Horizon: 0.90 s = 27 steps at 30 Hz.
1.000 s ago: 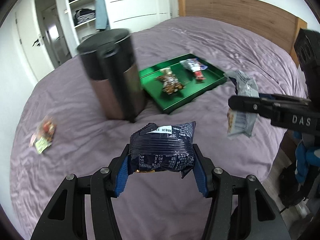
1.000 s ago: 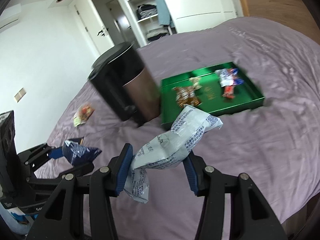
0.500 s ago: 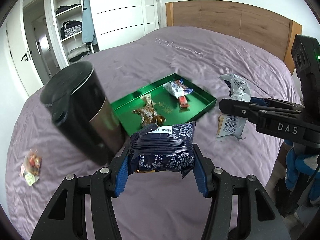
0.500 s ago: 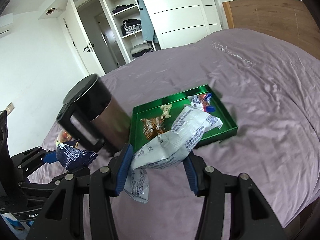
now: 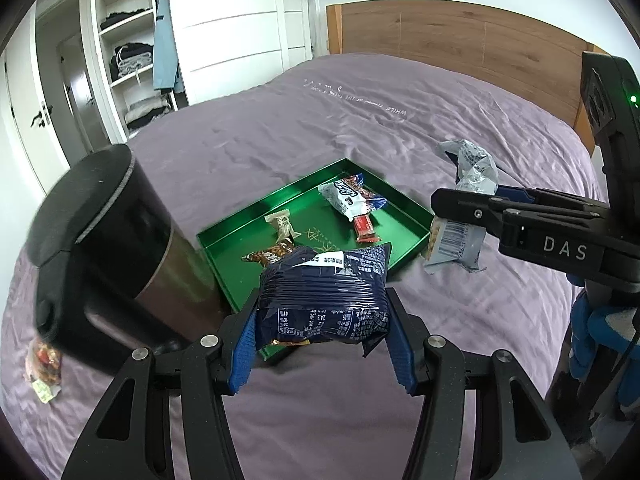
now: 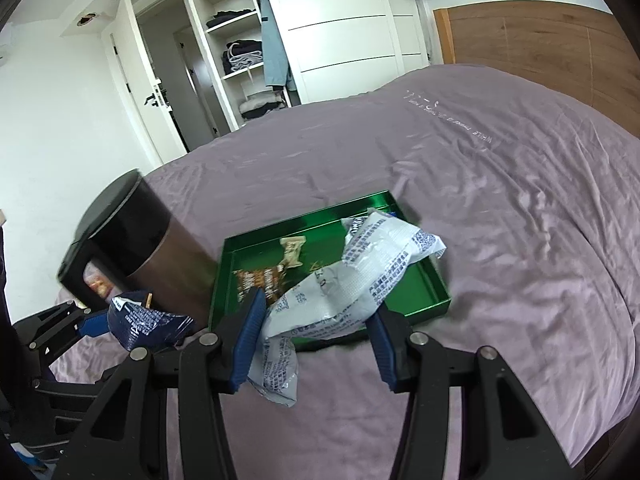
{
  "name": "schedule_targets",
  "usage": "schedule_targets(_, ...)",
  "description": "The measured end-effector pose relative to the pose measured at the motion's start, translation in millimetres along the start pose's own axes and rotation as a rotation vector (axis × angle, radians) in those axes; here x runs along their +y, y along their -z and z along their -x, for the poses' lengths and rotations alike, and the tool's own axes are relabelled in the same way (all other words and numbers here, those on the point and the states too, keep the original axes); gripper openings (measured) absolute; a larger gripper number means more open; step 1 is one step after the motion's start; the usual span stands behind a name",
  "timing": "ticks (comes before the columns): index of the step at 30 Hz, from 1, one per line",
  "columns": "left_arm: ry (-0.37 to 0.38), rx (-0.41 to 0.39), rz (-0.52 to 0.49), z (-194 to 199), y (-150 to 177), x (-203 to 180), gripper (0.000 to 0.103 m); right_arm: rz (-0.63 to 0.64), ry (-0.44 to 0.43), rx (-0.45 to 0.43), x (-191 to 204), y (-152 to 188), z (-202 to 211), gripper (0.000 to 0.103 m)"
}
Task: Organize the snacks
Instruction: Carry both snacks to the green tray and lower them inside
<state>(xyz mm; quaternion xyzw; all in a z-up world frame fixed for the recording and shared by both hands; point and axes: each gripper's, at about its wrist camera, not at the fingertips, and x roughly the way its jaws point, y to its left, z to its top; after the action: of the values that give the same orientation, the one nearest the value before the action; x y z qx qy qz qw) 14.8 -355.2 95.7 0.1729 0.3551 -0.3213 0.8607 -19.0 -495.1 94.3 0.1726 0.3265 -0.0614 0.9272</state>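
My left gripper (image 5: pixel 322 344) is shut on a dark blue snack packet (image 5: pixel 324 296), held above the near edge of the green tray (image 5: pixel 240 268). My right gripper (image 6: pixel 316 344) is shut on a silver-white snack bag (image 6: pixel 360 276), also held over the tray's (image 6: pixel 432 300) near side; that bag shows in the left wrist view (image 5: pixel 464 208) to the right of the tray. The tray lies on the purple bed and holds several small snacks (image 5: pixel 352 200).
A black and steel bin (image 5: pixel 108 240) stands left of the tray, touching it. A loose snack wrapper (image 5: pixel 42 364) lies on the bed at far left. A wooden headboard (image 5: pixel 460 40) is behind, a wardrobe (image 6: pixel 280 40) beyond the bed.
Both grippers have moved forward toward the tray with their packets still held. The tray and bin now sit nearer and lower in both views.
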Motion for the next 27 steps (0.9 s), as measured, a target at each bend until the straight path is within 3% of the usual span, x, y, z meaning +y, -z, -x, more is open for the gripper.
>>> schedule_targets(14,0.002,-0.002,0.022,-50,-13,9,0.051,0.029,0.032,0.03,-5,-12,-53,0.04)
schedule_targets(27,0.038,-0.025,0.021,-70,-19,23,0.051,0.059,0.092,0.053,-1,-17,-83,0.04)
